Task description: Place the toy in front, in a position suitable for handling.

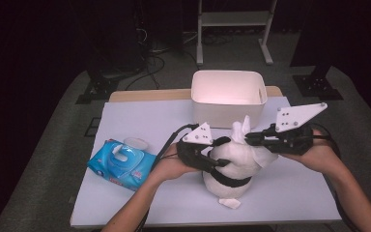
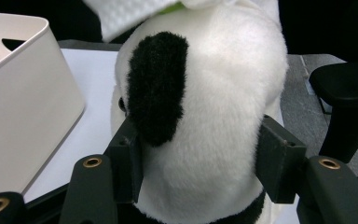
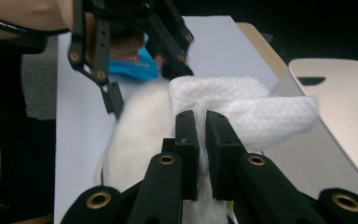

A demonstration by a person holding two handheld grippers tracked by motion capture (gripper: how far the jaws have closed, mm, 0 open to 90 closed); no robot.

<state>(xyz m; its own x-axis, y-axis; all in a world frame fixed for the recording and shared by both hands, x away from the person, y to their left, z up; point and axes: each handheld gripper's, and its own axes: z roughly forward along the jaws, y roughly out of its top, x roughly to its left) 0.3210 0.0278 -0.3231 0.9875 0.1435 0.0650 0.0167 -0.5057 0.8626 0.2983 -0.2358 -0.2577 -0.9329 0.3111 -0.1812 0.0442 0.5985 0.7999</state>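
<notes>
A: Gripping the plush toy (image 1: 232, 164) at its head is the left gripper (image 1: 211, 162), jaws clamped on both sides; toy's stood mid-table, near side of the white bin (image 1: 228, 96).

B: And the right gripper (image 3: 201, 122)?

A: Clenched on a white wipe (image 3: 242, 107), held atop the toy. Wipes pack (image 1: 121, 163) is seen left.

Right tool (image 3: 201, 122) pinches white wipe (image 3: 256, 109) — over plush (image 3: 137, 135).

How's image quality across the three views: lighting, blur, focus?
High view: soft and low-detail, dark surroundings, the white bin glows pinkish inside. Left gripper view: sharp on the plush toy, evenly lit, near fingers slightly soft. Right gripper view: the white wipe is crisp; the left gripper and the blue pack behind it are blurred.
</notes>
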